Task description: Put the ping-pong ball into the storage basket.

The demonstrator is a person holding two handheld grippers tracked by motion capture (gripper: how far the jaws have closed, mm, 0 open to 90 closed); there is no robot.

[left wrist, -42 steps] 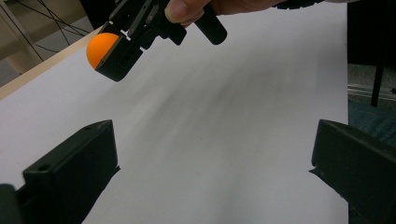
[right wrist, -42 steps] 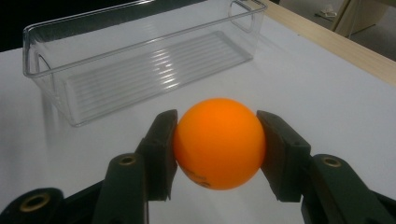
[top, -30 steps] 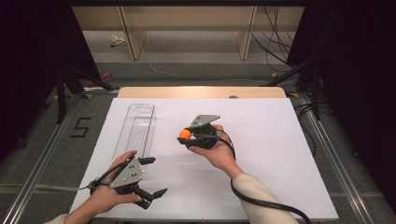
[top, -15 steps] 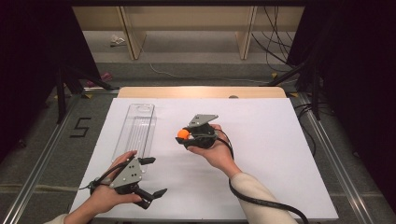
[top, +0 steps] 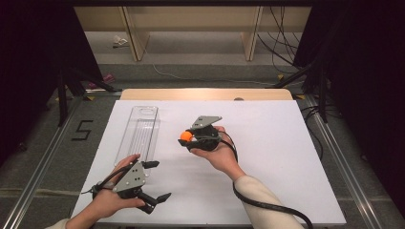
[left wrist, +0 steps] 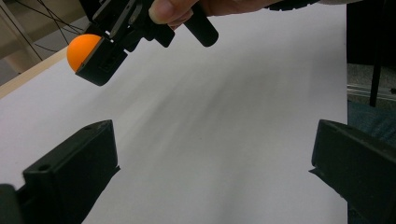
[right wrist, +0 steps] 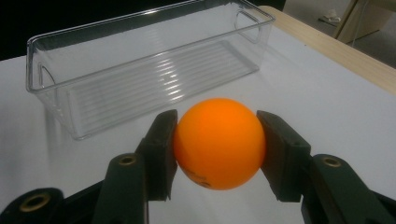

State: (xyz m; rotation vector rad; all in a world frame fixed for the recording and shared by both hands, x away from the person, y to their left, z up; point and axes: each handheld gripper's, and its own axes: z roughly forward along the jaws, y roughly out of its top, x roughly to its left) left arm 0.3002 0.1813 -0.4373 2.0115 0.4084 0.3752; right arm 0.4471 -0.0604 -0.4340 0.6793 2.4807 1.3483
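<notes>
The orange ball [right wrist: 219, 142] sits squarely between the two black jaws of your right claw [top: 187, 138], pinched from both sides with a pad pressed flat against each flank, and held up off the white table sheet [top: 267, 143]. In the left gripper view the ball [left wrist: 83, 49] peeks out past the tip of one of those jaws, high and to the left of your left claw's own jaws.

Ahead of the right claw's tips and slightly to its left, in the right gripper view, lies the clear plastic bin [right wrist: 144, 70], a long ribbed tray with cut-out handles at both ends, resting on the sheet apart from the ball. In the high view the bin [top: 139, 131] runs lengthwise away from you, just beyond your left claw.

Your left claw [top: 155, 180] is spread wide, nothing between its jaws, low over the near part of the sheet, well apart from the right claw and the ball.
</notes>
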